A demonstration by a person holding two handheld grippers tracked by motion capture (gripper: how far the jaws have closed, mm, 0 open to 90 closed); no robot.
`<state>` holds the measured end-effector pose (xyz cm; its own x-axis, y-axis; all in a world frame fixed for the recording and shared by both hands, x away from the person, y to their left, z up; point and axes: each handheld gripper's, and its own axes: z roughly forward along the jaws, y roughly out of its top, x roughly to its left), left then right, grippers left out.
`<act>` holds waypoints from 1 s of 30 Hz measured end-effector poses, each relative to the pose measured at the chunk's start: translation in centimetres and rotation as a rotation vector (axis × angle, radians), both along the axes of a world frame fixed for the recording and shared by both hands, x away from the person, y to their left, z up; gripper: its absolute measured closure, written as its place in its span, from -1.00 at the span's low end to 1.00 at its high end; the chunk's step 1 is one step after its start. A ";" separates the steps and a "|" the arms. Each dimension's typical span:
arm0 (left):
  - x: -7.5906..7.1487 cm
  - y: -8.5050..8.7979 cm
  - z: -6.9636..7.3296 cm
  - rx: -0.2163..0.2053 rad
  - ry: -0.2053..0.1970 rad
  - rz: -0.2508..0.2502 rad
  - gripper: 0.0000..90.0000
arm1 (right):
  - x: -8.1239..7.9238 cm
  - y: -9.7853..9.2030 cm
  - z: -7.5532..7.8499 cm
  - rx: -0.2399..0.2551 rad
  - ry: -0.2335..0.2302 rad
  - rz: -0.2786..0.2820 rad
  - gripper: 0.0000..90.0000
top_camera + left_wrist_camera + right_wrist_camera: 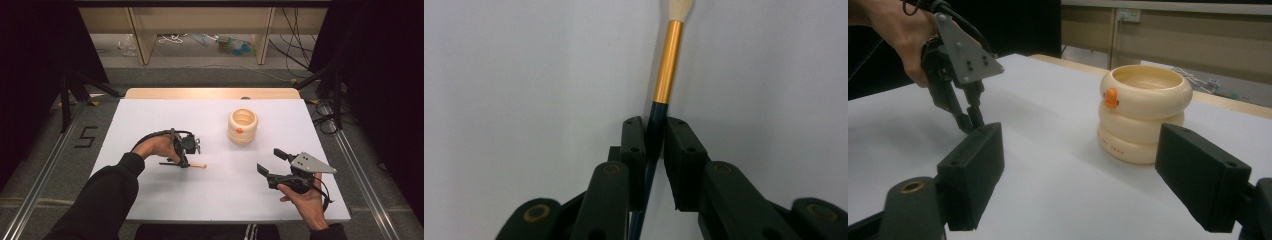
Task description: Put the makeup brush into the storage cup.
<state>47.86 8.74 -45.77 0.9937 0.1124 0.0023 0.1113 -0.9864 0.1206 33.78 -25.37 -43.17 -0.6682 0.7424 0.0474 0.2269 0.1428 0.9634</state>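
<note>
brush pinched flat on the table, cup up and to the right

one white table (150,120), biggest thing here. one cream ringed cup (243,126) stands upright on the far right-of-centre part, well apart from both grippers. one right gripper (270,161), jaws spread wide with nothing between them, hovers near the front right and faces the cup. one left gripper (186,159) points down, jaws clamped on the dark handle of the one brush (192,165). the brush lies flat on the table, long axis running left to right, pale tip (681,8) toward the right gripper. cup lies beyond and right of the brush; the left hand holds it, so that hand would carry it over.
</note>
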 end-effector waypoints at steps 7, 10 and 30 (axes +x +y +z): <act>0.0 0.0 0.0 0.002 0.008 0.033 0.84 | 0.0 0.0 0.0 -0.011 -0.002 -0.009 -0.54; 0.2 0.0 0.1 0.009 0.013 0.053 0.85 | 0.0 0.0 0.0 -0.005 0.000 0.007 -0.54; 0.7 0.1 1.0 -0.084 0.046 0.119 0.85 | 0.0 -0.1 0.0 -0.016 0.005 0.002 -0.54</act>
<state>48.53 8.86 -44.76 0.9721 0.2273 -0.0575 0.2343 -0.9526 0.1939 33.78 -25.45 -43.13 -0.6695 0.7418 0.0391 0.2314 0.1583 0.9599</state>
